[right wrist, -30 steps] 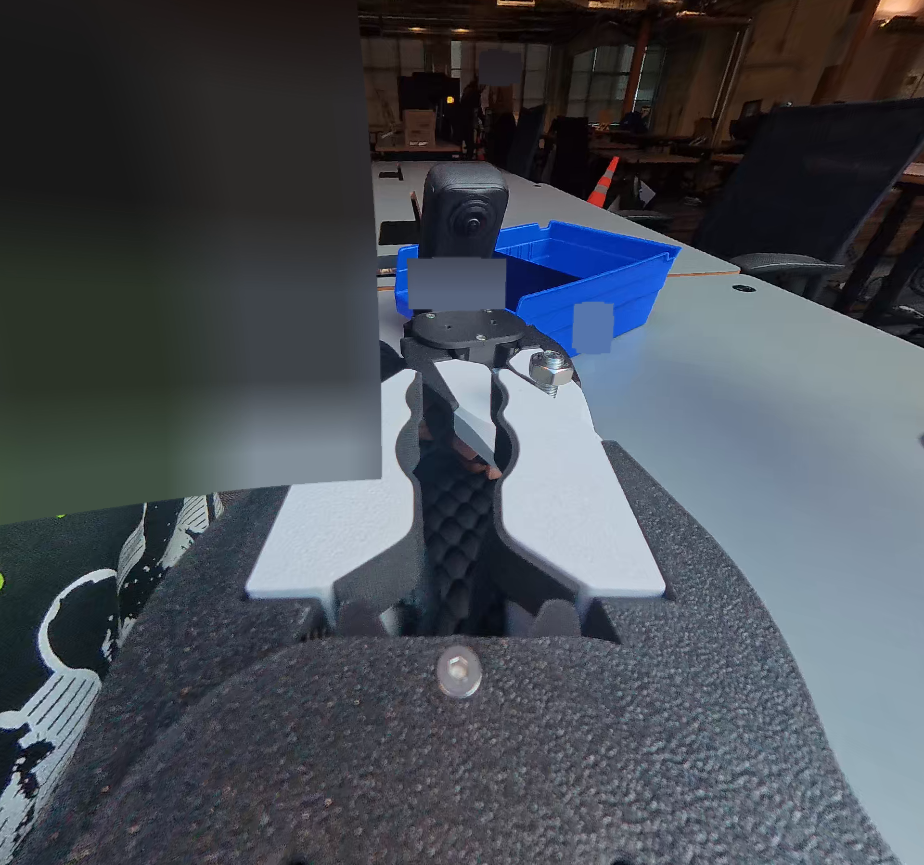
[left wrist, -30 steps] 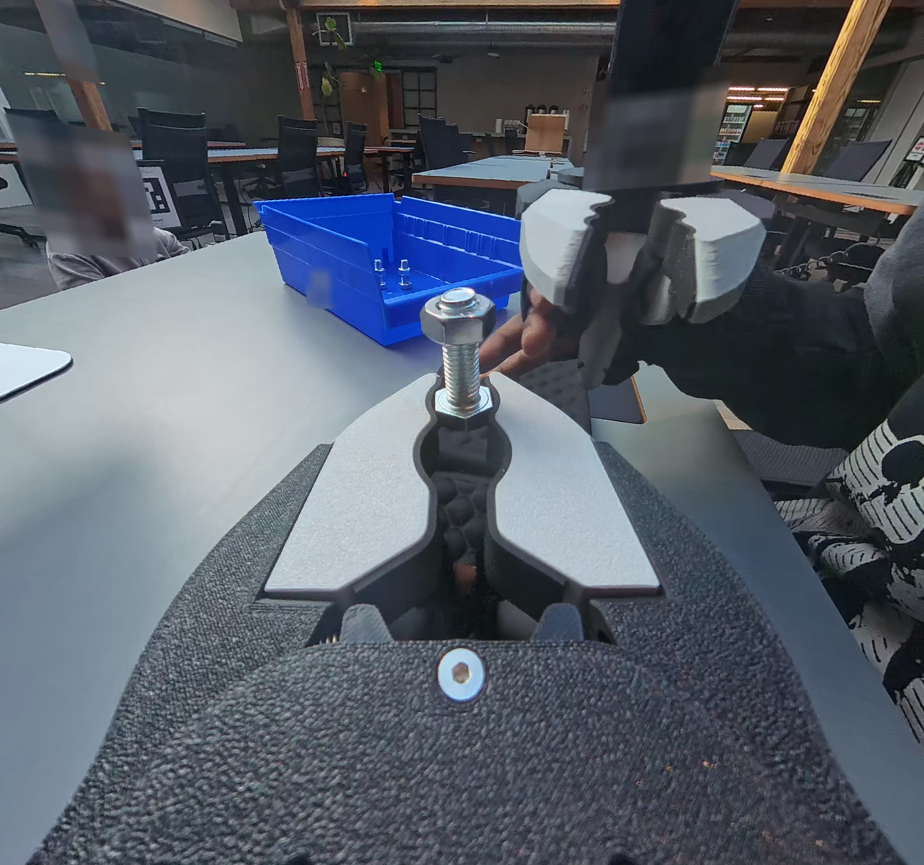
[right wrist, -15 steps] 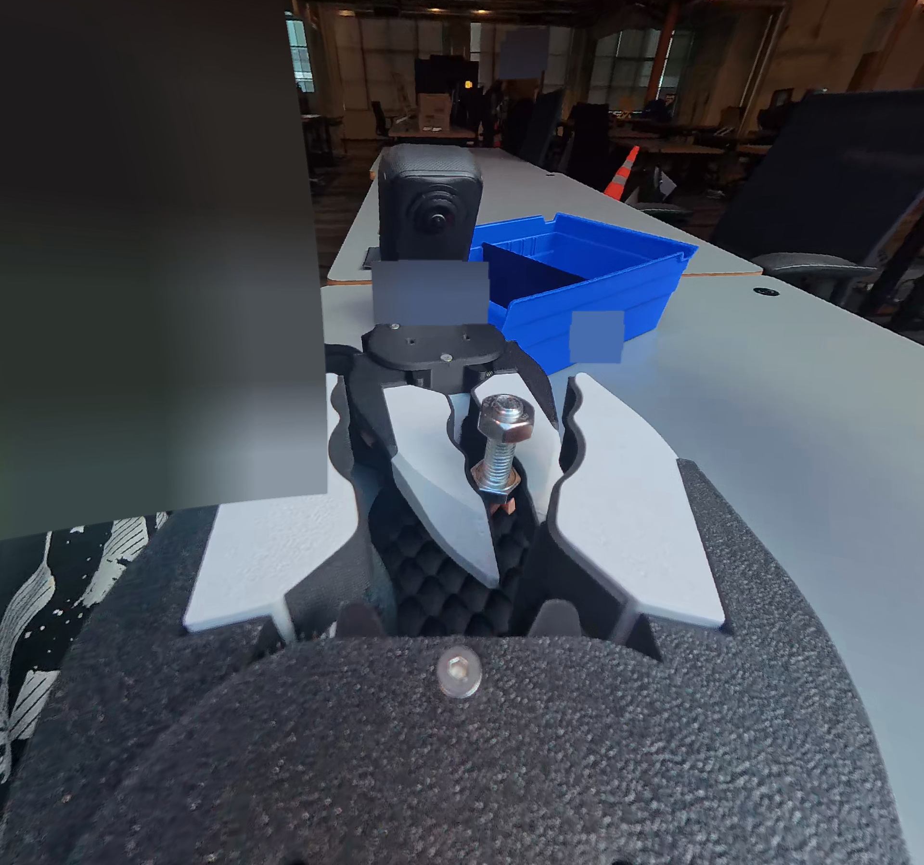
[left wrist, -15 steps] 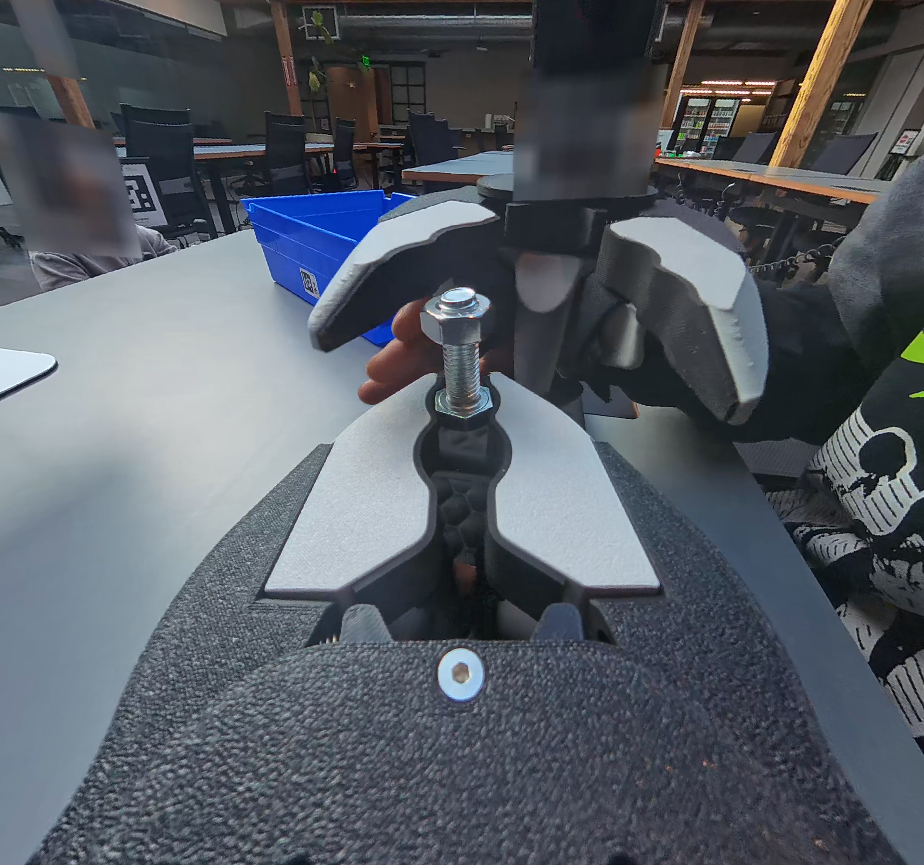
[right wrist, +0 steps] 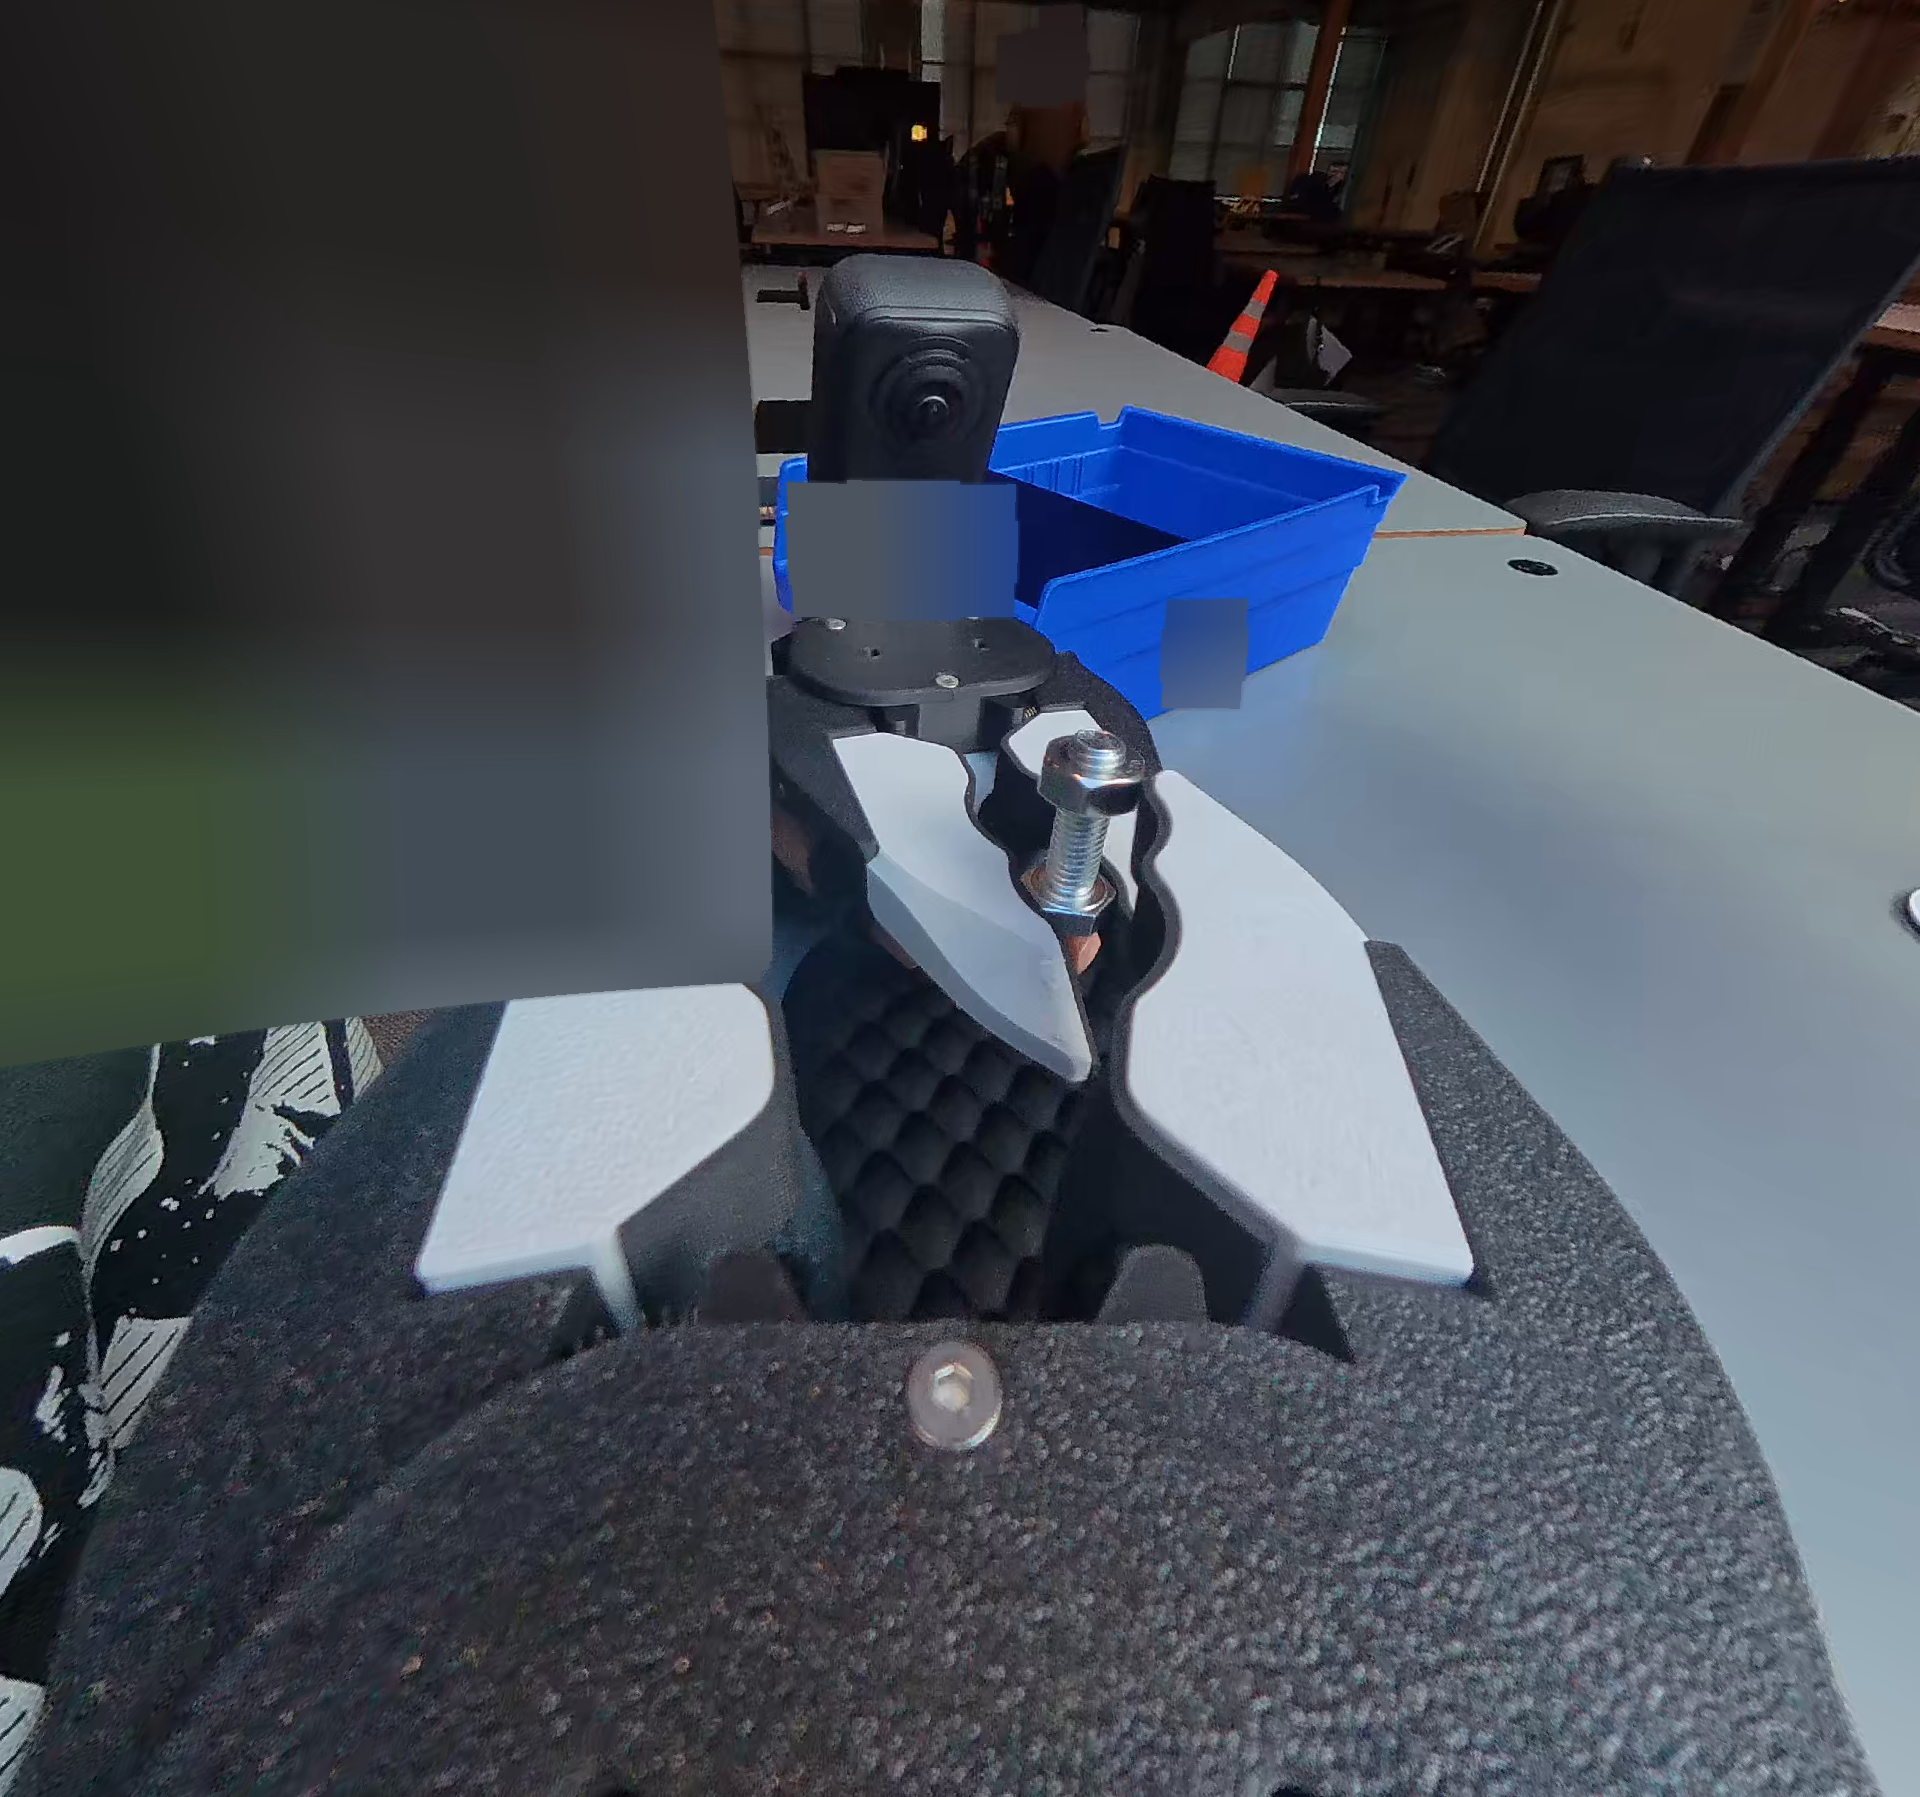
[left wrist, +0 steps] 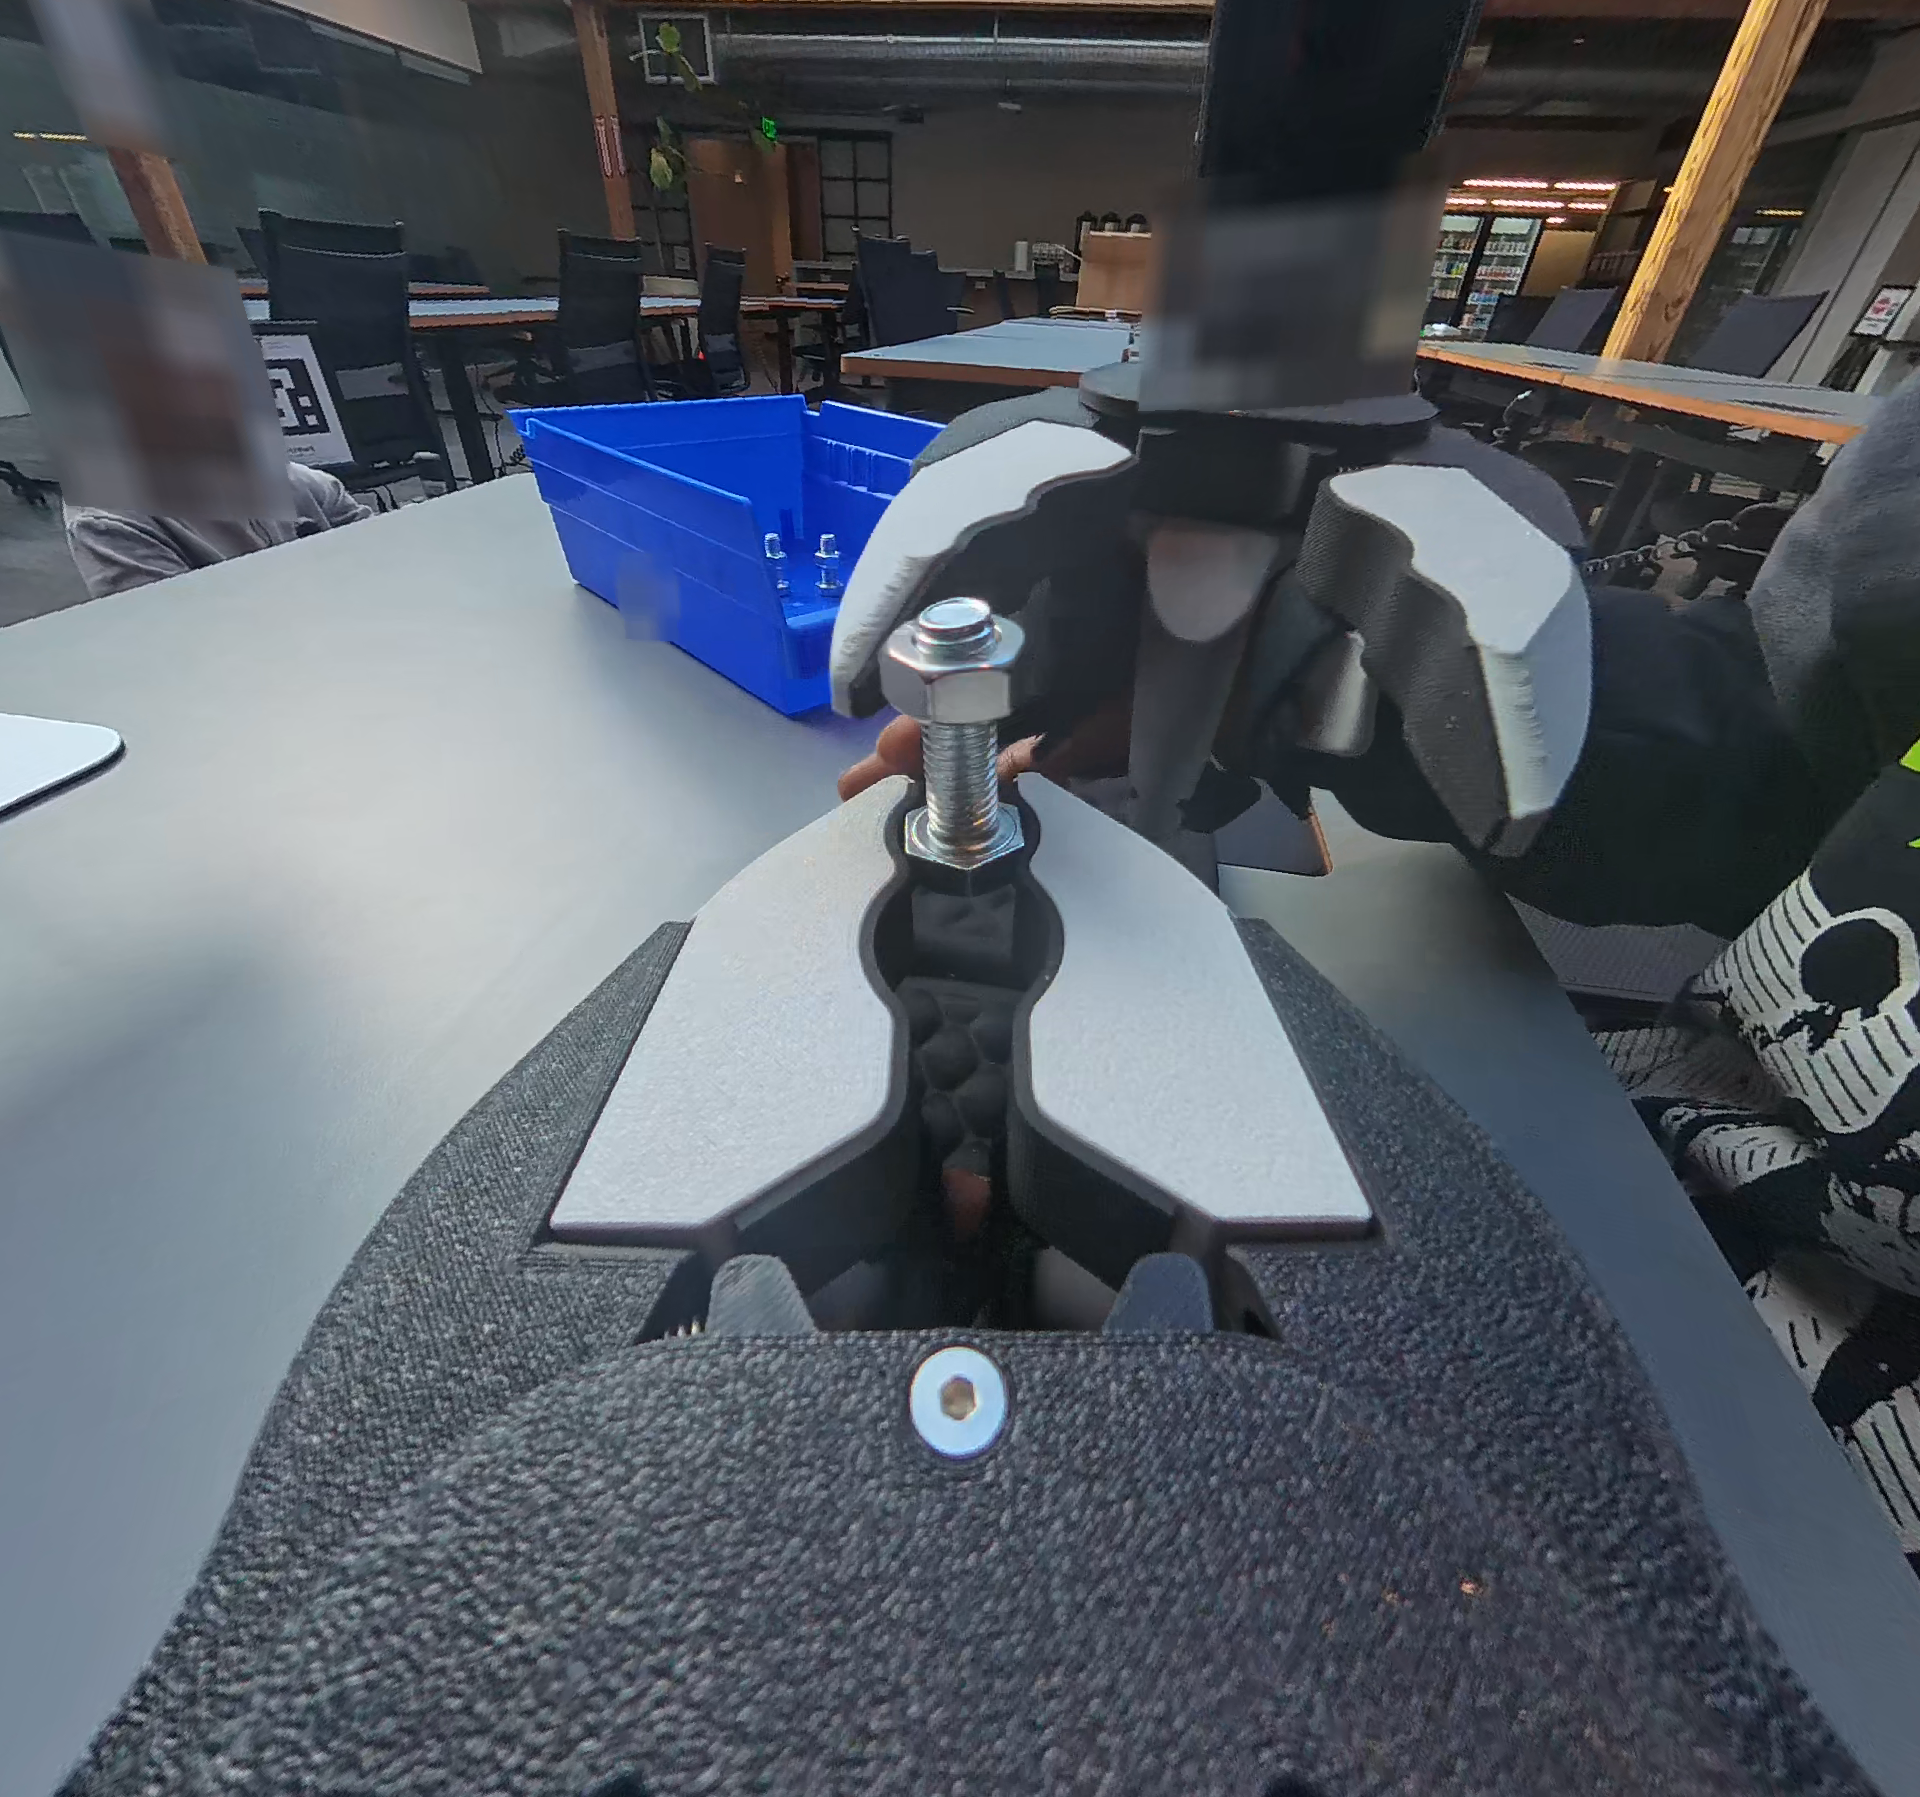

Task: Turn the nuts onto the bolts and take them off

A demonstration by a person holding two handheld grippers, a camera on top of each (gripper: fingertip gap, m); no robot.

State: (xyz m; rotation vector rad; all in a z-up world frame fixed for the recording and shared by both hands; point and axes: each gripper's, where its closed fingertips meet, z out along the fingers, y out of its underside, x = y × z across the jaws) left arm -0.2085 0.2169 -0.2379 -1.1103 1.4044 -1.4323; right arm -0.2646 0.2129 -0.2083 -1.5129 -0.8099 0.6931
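Left tool (left wrist: pixel 961 817) gripping bolt (left wrist: pixel 961 781), blue bin (left wrist: pixel 665 500) holding bolts (left wrist: pixel 800 563)

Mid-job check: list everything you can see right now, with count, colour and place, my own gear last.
bolt: one, silver, upright in the left hand-held gripper's tips, head down
nut: one, silver, at the bolt's top end
spare bolts: two, silver, standing inside the bin
bin: one, blue, on the table beyond the grippers
table: one, grey, under everything
traffic cone: one, orange, far background
office chairs: several, black, at the background tables
left hand-held gripper: grey fingers, shut on the bolt's head
right hand-held gripper: grey fingers, open, either side of the bolt and nut
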